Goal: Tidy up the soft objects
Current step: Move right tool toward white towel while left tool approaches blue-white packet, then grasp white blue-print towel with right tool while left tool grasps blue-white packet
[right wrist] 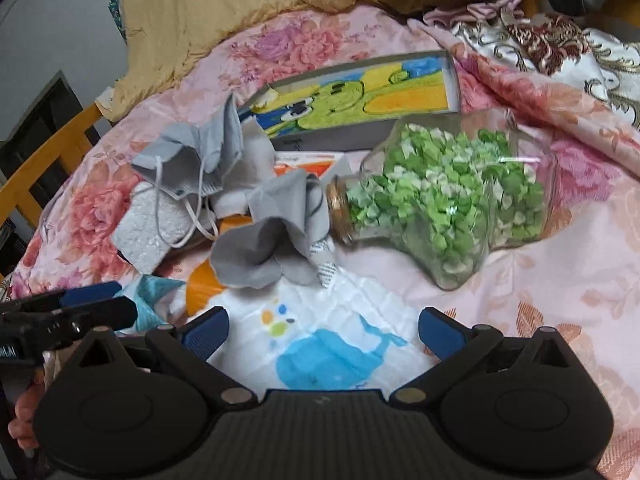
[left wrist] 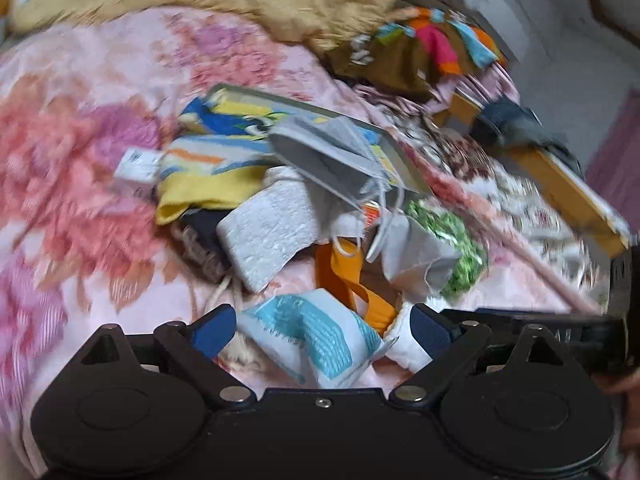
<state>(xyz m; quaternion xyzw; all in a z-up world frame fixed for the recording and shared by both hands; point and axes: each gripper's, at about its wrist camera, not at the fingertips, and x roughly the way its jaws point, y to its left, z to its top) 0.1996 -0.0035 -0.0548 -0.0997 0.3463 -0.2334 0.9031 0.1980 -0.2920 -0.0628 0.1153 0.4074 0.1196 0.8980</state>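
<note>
A heap of soft things lies on a pink floral bedspread [left wrist: 80, 128]. My left gripper [left wrist: 322, 330] is open over a white cloth with a turquoise print [left wrist: 316, 338]. Beyond it lie an orange strap [left wrist: 348, 276], a white textured cloth [left wrist: 268, 232], grey face masks [left wrist: 332, 152] and a yellow-blue cloth [left wrist: 212, 172]. My right gripper [right wrist: 322, 330] is open over a white cloth with a blue whale [right wrist: 332, 356]. A crumpled grey cloth [right wrist: 268, 252] and a grey mask [right wrist: 196, 156] lie ahead. The left gripper's fingers [right wrist: 92, 294] show at the far left.
A clear star-shaped jar of green paper stars [right wrist: 452, 200] lies on its side to the right. A flat box with a cartoon picture [right wrist: 360, 96] sits behind the heap. A mustard blanket [right wrist: 224, 12] lies at the back; a wooden bed rail [left wrist: 560, 188] runs along the right.
</note>
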